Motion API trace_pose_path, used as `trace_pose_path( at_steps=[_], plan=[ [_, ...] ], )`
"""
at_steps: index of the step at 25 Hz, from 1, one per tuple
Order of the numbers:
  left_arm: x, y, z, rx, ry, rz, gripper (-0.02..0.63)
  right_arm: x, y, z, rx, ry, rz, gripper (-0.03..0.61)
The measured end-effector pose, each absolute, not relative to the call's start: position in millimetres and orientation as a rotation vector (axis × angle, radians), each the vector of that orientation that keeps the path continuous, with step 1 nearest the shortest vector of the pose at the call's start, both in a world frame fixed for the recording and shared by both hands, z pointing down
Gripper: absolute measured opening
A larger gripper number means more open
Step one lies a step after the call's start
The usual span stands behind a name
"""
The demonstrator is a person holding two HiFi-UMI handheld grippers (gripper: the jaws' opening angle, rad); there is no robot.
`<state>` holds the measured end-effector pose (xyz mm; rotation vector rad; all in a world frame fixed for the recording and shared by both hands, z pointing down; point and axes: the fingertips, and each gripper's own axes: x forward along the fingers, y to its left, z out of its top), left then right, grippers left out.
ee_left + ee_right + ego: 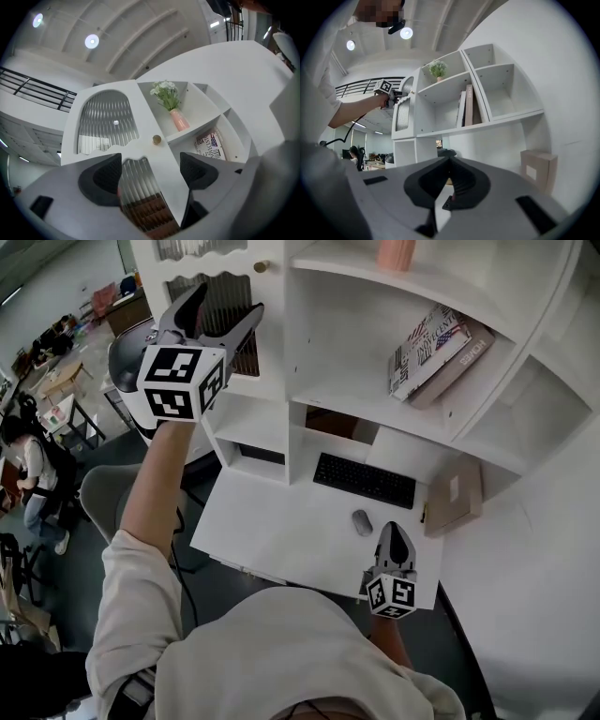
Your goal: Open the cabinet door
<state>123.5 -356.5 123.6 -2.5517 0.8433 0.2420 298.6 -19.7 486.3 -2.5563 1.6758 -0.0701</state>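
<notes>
Brass is what the coming move hangs on: a small round knob (156, 139) sits at the right edge of the cabinet door (140, 110), about where its upper and lower ribbed-glass panes meet. The door is shut and stands upright at the left end of the white shelf unit (309, 343), its long axis vertical. In the left gripper view the knob lies just above the gap between the jaws and a touch to the right. The left gripper (152, 171) is raised close in front of the door with its jaws spread wide and nothing between them; only the lower glass pane shows behind. It is far the nearer of the two. The right gripper (394, 538) hangs low over the near edge of the desk (272, 531), well away from the door, with its jaws pressed together and empty. With the knob on the right, the hinges are probably on the left, so the likely next step is a short lift to bring the jaws around the knob, then a pull outward. On the desk lie a keyboard (364, 481), a mouse (362, 522) and a cardboard box (455, 495). Books (436, 352) lean on a shelf, and a pink vase (179, 119) of flowers stands above. Beyond is an open office with more desks.
</notes>
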Motion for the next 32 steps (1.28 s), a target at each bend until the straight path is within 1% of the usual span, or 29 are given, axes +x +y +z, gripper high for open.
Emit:
trace_pose_path(
  at_steps=[5,17,28,32],
  plan=[
    [138,-357,113,-2.54,0.832,0.246,0.386,309,-8,488,-2.576,1.631,-0.073,0.003],
    [161,-354,97,-2.504,0.833,0.25,0.333,328,7,493,-2.598,1.569,-0.086,0.003],
    [163,-356,88,-2.457,0.879,0.247,0.206,338,20,496,-2.615,1.539,-0.089,0.003],
    [163,-358,87,-2.451,0.89,0.241,0.184,342,22,496,-2.615,1.532,-0.089,0.003]
  ],
)
